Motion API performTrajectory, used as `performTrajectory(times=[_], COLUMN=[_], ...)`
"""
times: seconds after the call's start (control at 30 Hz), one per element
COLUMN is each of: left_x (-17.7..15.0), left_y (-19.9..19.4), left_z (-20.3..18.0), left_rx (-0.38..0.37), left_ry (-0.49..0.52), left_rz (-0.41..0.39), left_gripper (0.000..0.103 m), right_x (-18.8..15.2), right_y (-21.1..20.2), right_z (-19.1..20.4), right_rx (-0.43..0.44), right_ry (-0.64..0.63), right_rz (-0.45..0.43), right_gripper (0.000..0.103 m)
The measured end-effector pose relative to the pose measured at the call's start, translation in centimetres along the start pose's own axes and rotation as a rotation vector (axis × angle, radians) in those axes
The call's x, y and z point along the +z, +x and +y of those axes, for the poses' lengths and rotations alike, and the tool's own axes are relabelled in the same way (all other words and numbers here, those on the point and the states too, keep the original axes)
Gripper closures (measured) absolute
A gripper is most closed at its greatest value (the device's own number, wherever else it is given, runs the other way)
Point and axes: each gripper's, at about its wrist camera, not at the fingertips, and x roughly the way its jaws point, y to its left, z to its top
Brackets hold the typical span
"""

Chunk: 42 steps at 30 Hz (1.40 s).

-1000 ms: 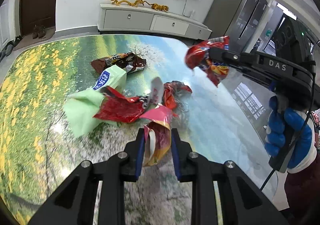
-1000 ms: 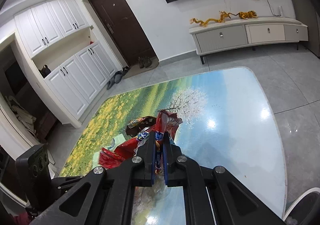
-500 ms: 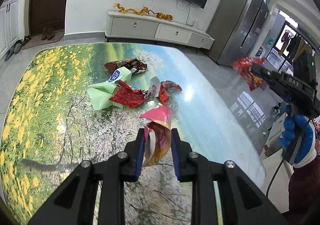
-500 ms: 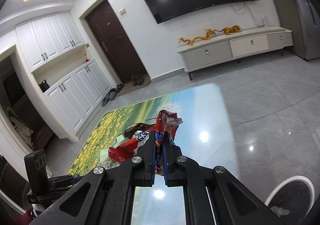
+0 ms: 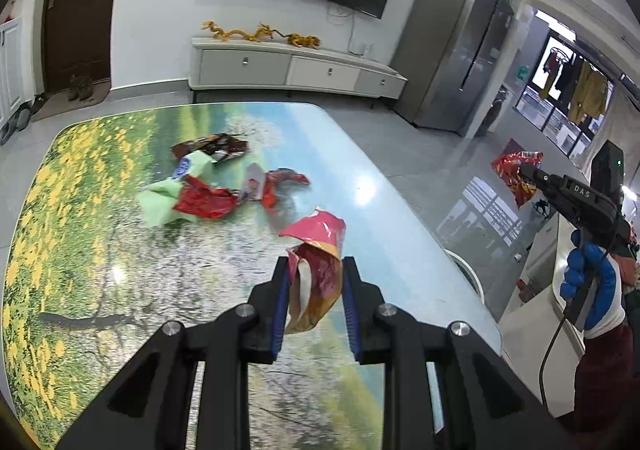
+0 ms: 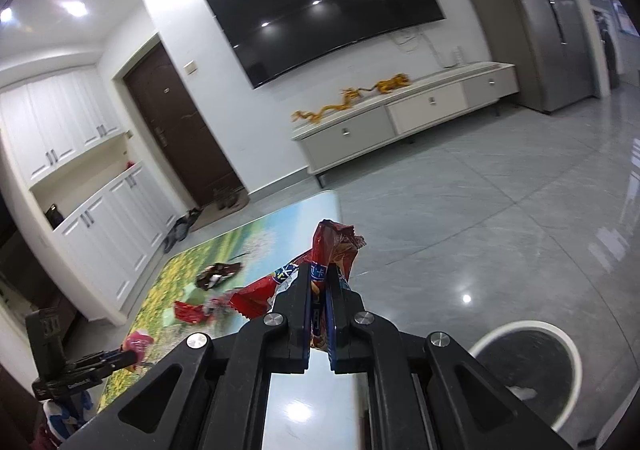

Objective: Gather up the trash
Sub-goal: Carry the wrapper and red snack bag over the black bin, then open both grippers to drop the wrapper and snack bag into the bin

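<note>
My left gripper (image 5: 314, 274) is shut on a pink and yellow wrapper (image 5: 318, 250) and holds it above the near right part of the table (image 5: 80, 250). My right gripper (image 6: 319, 284) is shut on a red wrapper (image 6: 334, 250); it also shows in the left wrist view (image 5: 516, 173), out past the table's right edge above the floor. Several wrappers lie on the table: a green one (image 5: 168, 195), a red one (image 5: 204, 201), a dark one (image 5: 212, 145) and a red and white one (image 5: 272, 185). A white-rimmed bin (image 6: 524, 362) stands on the floor at lower right.
The table carries a flower landscape print. A white TV cabinet (image 5: 296, 67) with gold dragons stands at the far wall under a TV. A grey fridge (image 5: 456, 57) is at the right. The bin's rim (image 5: 468, 274) shows beside the table's right edge.
Both grippers have risen and pulled back from the pile with their wrappers. The right gripper has swung right, off the table and over the floor near the bin.
</note>
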Motion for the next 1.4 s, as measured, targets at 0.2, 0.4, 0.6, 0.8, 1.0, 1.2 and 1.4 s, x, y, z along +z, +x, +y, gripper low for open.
performTrajectory(times=[0.2, 0.4, 0.6, 0.8, 1.0, 1.2, 1.4], left_x=[0.2, 1.0, 1.9, 2.0, 2.0, 1.6, 0.9], left_y=[1.3, 4.0, 8.3, 13.2, 18.1, 22.3, 25.5], left_z=[-3.3, -7.1, -12.6, -18.7, -23.5, -27.8, -30.9], left_rx=[-0.032, -0.072, -0.128, -0.183, -0.229, -0.243, -0.259], left_ry=[0.057, 0.118, 0.193, 0.269, 0.291, 0.309, 0.309], left_rz=[0.028, 0.073, 0.135, 0.209, 0.279, 0.319, 0.349], left_gripper=[0.08, 0.08, 0.08, 0.08, 0.079, 0.078, 0.076], right_x=[-1.2, -2.9, -4.4, -6.1, -7.8, -8.9, -8.8], right_y=[-2.4, -3.3, -3.0, -3.0, -3.3, -2.8, -2.2], right_z=[-3.9, -7.7, -11.6, -15.5, -19.2, -21.5, -23.0], right_rx=[-0.065, -0.114, -0.163, -0.223, -0.277, -0.312, -0.339], right_ry=[0.063, 0.132, 0.189, 0.255, 0.319, 0.356, 0.364], right_rz=[-0.024, -0.007, 0.034, 0.071, 0.1, 0.13, 0.141], right_gripper=[0.097, 0.097, 0.097, 0.097, 0.097, 0.096, 0.094])
